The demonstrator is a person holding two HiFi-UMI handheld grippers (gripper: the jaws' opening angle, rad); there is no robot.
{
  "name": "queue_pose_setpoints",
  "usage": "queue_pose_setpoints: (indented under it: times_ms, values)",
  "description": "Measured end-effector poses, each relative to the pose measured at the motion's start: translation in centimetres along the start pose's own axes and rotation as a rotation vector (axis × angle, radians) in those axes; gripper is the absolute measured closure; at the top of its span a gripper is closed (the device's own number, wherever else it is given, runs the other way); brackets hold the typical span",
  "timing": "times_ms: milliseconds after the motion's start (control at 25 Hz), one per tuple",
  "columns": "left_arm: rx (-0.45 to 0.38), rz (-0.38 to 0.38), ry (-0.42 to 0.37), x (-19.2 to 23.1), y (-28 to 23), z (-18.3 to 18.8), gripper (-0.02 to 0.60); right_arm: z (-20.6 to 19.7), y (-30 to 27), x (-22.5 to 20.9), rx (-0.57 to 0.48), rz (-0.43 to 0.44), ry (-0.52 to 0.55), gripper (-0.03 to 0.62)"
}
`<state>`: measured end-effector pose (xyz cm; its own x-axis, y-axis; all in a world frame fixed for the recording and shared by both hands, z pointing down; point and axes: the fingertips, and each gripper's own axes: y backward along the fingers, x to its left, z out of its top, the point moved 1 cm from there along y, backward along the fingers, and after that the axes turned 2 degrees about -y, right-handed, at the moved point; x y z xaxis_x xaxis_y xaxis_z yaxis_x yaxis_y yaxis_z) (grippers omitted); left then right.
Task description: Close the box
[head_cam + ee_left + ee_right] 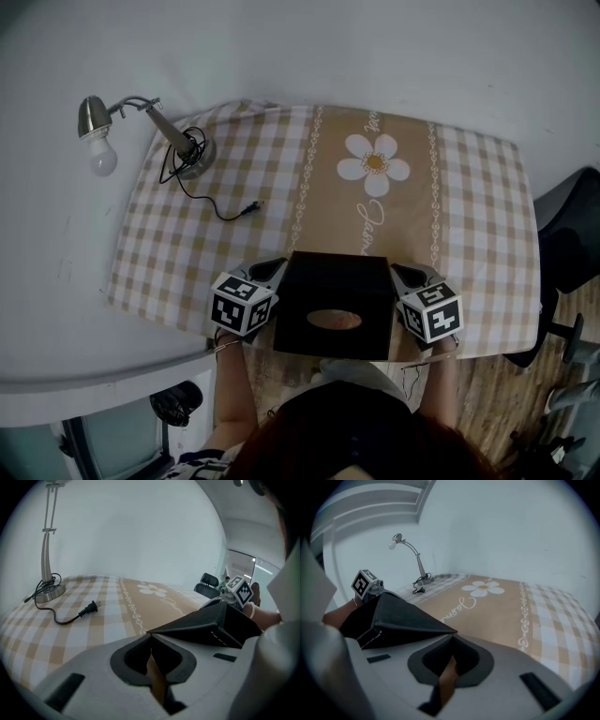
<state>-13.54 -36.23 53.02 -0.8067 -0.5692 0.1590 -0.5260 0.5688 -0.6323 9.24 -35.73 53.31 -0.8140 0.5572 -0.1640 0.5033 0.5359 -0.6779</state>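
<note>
The black box (333, 298) sits at the near edge of the checked cloth (469, 187), between my two grippers. Something tan shows through the oval hole (334, 320) in its top, though I can't tell what. My left gripper (272, 269) and right gripper (405, 273) are both clenched tip to tip on nothing, each just beside a far corner of the box. Beyond the box the cloth lies open. A lamp (178, 141) and its loose plug (251, 207) are far left, against a white wall.
</note>
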Motion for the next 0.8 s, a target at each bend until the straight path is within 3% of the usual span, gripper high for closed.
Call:
queue_pose_setpoints:
  times_ms: [440, 800]
  values:
    - [-0.034, -0.024, 0.003, -0.2, -0.1, 1.0, 0.555, 1.3, 0.3, 0.2, -0.044, 0.002, 0.023, 0.577]
    - [-0.049, -0.003, -0.039, -0.1, 0.3, 2.0, 0.555, 2.5, 0.8, 0.1, -0.074, -0.016, 0.053, 0.577]
